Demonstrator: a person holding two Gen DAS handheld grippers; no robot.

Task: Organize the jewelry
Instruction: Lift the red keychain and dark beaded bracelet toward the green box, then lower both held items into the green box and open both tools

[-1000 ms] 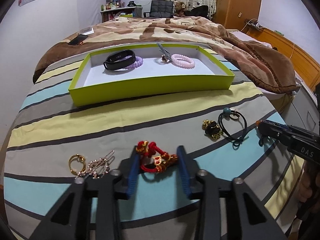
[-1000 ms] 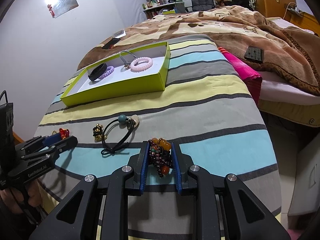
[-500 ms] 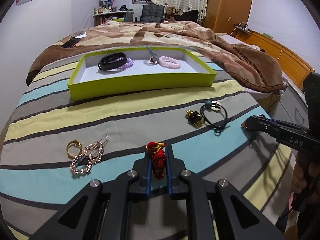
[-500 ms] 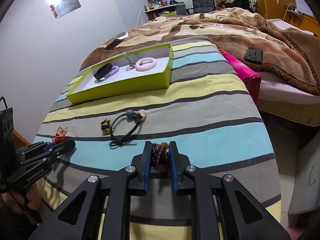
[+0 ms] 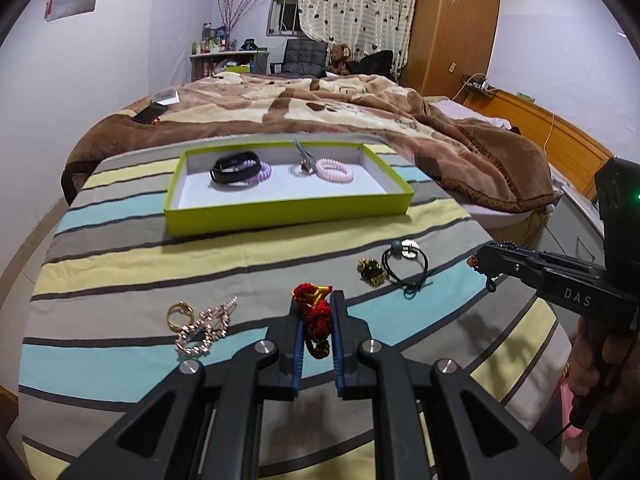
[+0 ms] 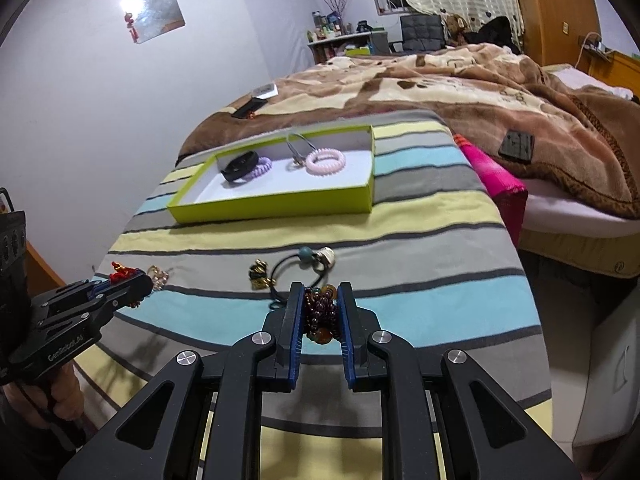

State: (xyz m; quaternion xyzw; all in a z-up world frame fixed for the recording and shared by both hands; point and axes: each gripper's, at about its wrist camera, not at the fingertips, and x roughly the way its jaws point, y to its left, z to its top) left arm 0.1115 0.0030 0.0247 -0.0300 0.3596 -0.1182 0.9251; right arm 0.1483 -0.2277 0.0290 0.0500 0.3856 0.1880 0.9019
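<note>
On the striped bedspread [image 5: 120, 272], the carrying step of the tidying is judged to be in hand: two pieces are gripped and are held clear of the cloth, while the lime-green tray [image 5: 288, 216] further up the bed is yet to be reached. The left gripper [image 5: 316, 320] is clamped on a red knotted cord charm [image 5: 316, 316], its blue pads pressed against the cord on both sides; the right gripper [image 6: 320, 312] is closed on a dark beaded bracelet [image 6: 320, 310], which is bunched between its pads with an amber bead hanging below. Both tools are held side by side, tilted downward toward the bed, each by a hand at its pistol grip. In the tray, a black band [image 5: 236, 166], a lilac coil tie [image 5: 260, 172], a pink coil tie [image 5: 334, 170] and a small metal clip [image 5: 302, 156] are already laid. A gold ring [image 5: 180, 314], a rhinestone hair clip [image 5: 204, 330], a small gold charm [image 5: 372, 270] and a black hair tie [image 5: 404, 266] are left on the cloth. For the next move, a forward carry over the tray's near wall is called for, with each piece released onto the bare white floor of the tray, apart from what lies there.
</note>
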